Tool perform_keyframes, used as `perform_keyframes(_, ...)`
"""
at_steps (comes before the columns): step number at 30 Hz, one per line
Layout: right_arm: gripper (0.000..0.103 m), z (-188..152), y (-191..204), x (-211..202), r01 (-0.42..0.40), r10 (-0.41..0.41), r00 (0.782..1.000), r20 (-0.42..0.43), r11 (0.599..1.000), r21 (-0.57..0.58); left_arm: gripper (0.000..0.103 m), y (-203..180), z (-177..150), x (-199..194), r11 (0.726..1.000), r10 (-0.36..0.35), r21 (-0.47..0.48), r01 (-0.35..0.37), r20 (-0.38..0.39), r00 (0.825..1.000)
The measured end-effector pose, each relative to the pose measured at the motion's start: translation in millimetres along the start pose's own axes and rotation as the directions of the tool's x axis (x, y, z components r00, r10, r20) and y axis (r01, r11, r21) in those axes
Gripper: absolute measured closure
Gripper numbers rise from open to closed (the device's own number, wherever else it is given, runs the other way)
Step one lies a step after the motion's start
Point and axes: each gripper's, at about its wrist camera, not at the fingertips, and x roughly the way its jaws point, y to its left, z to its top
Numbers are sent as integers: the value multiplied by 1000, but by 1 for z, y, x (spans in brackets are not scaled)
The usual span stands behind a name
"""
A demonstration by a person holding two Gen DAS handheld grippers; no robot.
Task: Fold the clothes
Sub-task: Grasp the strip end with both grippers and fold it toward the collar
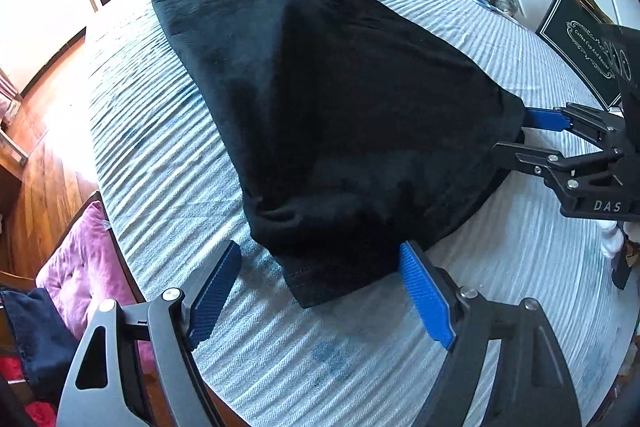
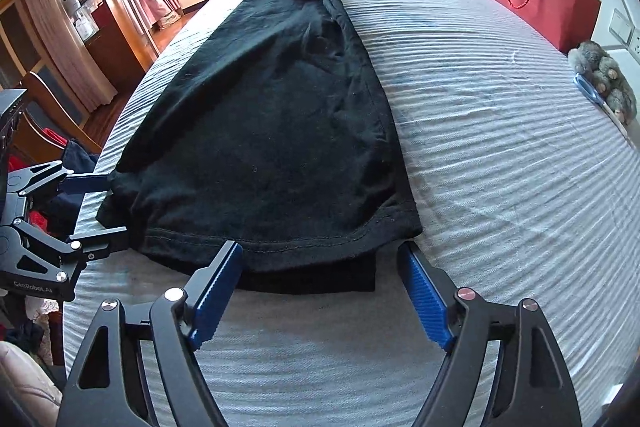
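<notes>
Cloth was the whole matter here: a black, soft cotton-like garment (image 2: 272, 131), already doubled lengthwise into a long tapering strip, lay on the bed with its pale blue-and-white ribbed cover (image 2: 500, 167). Its narrow end reached toward the far edge of the bed, and its wide stitched hem lay near the near edge, with a lower layer peeking out beneath that hem.

The left tool (image 1: 320, 291) stood wide, its blue ribbed pads either side of the near left hem corner without closing on it. The right tool (image 2: 320, 291) was likewise wide, straddling the hem toward its right corner, one pad just touching the cloth edge.

The fabric looked light, limp and thin, with shallow wrinkles; it would likely drape and sag from any held point and offer no stiffness, though it seemed unlikely to slip against ribbed pads. The sound places to take hold seemed to be the two hem corners, pinching both layers together so the under layer would not trail behind. A red paper bag (image 2: 540, 3) stood well apart at the far right corner.
</notes>
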Motion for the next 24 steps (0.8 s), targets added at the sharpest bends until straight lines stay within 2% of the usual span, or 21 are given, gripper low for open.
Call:
perform_keyframes(2, 41, 1, 2, -1, 4, -4, 1000, -3, 1000, -5, 23, -1, 2, 1, 1000, -2, -7, 2, -13, 1000)
perform_keyframes(3, 46, 2, 3, -2, -3, 3, 1000, -5, 1000, -2, 30, -3, 3, 0, 1000, -10, 3, 10, -19, 1000)
perform_keyframes(4, 56, 3, 3, -3, -10, 10, 1000, -7, 1000, 2, 44, -5, 4, -1, 1000, -19, 12, 19, -26, 999)
perform_keyframes(5, 70, 4, 3, -4, -18, 18, 1000, -10, 1000, 6, 53, -7, 6, -3, 999, -35, 21, 36, -37, 999)
perform_keyframes(6, 78, 5, 4, -5, -25, 25, 1000, -12, 1000, 10, 74, -10, 8, -4, 998, -52, 30, 53, -48, 997)
perform_keyframes(7, 89, 7, 4, -6, -32, 32, 999, -14, 999, 14, 87, -11, 11, -7, 997, -67, 40, 69, -48, 997)
perform_keyframes(10, 93, 11, 4, -11, -59, 59, 998, -13, 998, 31, 88, -6, 23, -20, 993, -105, 51, 106, -20, 994)
perform_keyframes(14, 94, 44, -4, -37, -110, 104, 991, 90, 991, 70, 89, 15, 58, -42, 988, -144, 68, 141, 46, 989)
perform_keyframes(20, 94, 141, 2, -45, -80, 70, 976, 205, 996, 41, 89, 80, 144, -49, 984, -173, 77, 163, 148, 974)
perform_keyframes(24, 94, 217, 6, -14, -54, 49, 979, 200, 998, 23, 88, 131, 210, -24, 982, -178, 85, 166, 153, 972)
